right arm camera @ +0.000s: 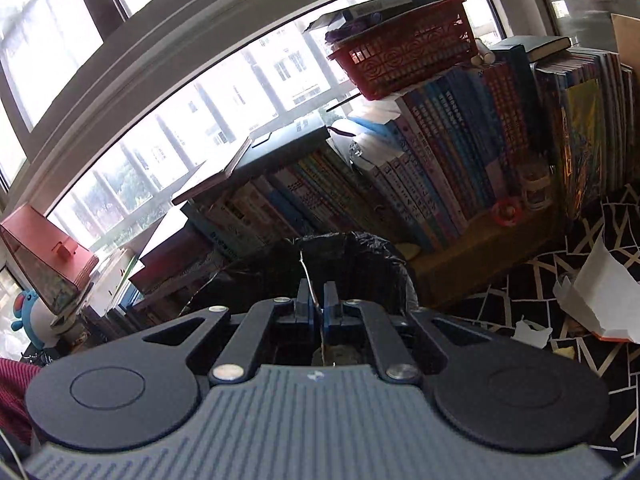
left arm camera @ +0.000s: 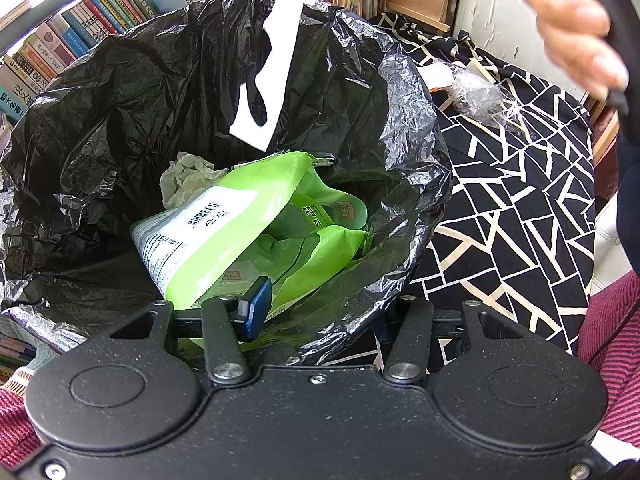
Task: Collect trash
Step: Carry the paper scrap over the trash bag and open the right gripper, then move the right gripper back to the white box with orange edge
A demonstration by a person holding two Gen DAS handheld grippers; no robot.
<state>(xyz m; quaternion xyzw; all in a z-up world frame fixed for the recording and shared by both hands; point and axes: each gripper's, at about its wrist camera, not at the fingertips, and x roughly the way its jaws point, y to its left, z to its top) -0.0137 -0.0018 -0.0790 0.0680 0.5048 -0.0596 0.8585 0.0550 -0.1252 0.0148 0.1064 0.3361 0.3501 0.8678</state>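
A bin lined with a black bag (left arm camera: 120,128) holds a green wrapper (left arm camera: 248,224) and a crumpled tissue (left arm camera: 184,176). My left gripper (left arm camera: 328,314) straddles the bin's near rim. One blue pad (left arm camera: 256,304) is inside, and the other finger is hidden outside under the bag. A white paper slip with black marks (left arm camera: 276,64) hangs over the bin. In the right wrist view the slip's thin edge (right arm camera: 310,280) runs between the nearly touching pads of my right gripper (right arm camera: 319,300), above the bin (right arm camera: 360,256). A hand (left arm camera: 572,20) shows at the top right.
The black-and-white patterned cloth (left arm camera: 520,200) carries crumpled clear film (left arm camera: 480,96), torn white packaging (right arm camera: 600,292) and a small paper scrap (right arm camera: 532,332). Rows of books (right arm camera: 420,184) stand behind the bin, with a red basket (right arm camera: 408,56) on top. A window fills the left.
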